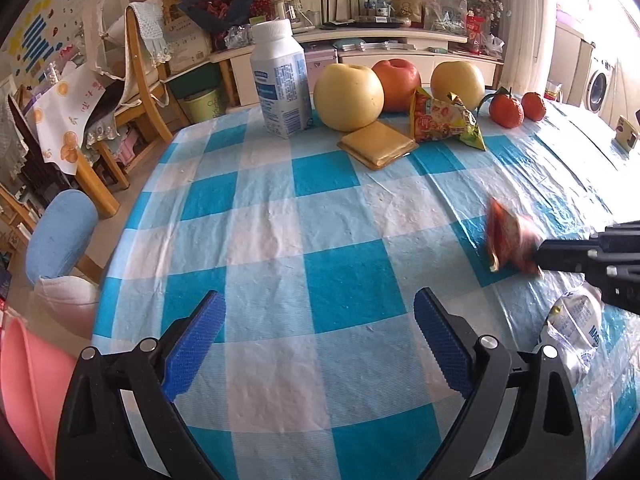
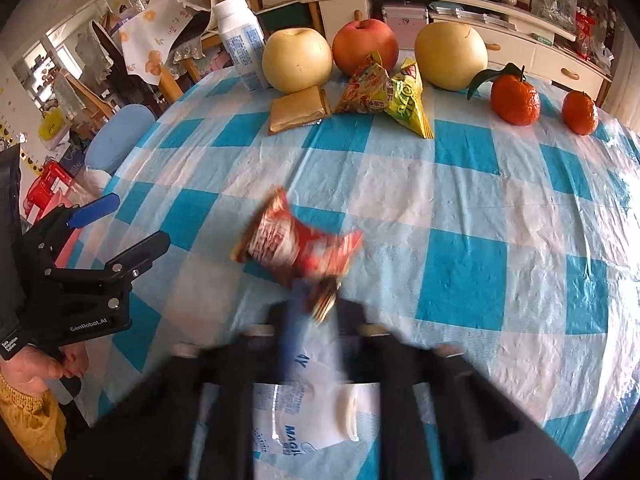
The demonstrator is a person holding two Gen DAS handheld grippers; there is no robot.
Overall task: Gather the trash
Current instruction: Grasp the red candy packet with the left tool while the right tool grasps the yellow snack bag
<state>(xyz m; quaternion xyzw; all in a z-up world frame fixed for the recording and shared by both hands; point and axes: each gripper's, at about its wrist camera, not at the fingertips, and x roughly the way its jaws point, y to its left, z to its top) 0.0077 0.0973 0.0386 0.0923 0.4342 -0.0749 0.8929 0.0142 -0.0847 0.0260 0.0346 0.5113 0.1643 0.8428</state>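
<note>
A crumpled red snack wrapper (image 2: 288,240) is lifted off the blue-checked tablecloth (image 2: 460,280), and my right gripper (image 2: 316,300) is shut on its lower end. The left wrist view shows the same wrapper (image 1: 508,236) at the right edge, in the right gripper (image 1: 540,256). My left gripper (image 1: 320,320) hangs open over bare cloth near the table's left side with nothing between its blue pads. From the right wrist view the left gripper (image 2: 140,219) sits far left. A clear printed plastic bag (image 2: 304,420) lies under the right gripper.
At the far edge stand a white bottle (image 1: 280,80), two yellow pears (image 1: 348,96), a red apple (image 1: 398,82), two tangerines (image 1: 506,110), a tan packet (image 1: 376,146) and a yellow-green snack bag (image 1: 444,120). A blue stool (image 1: 60,236) and a pink object (image 1: 24,380) are left of the table.
</note>
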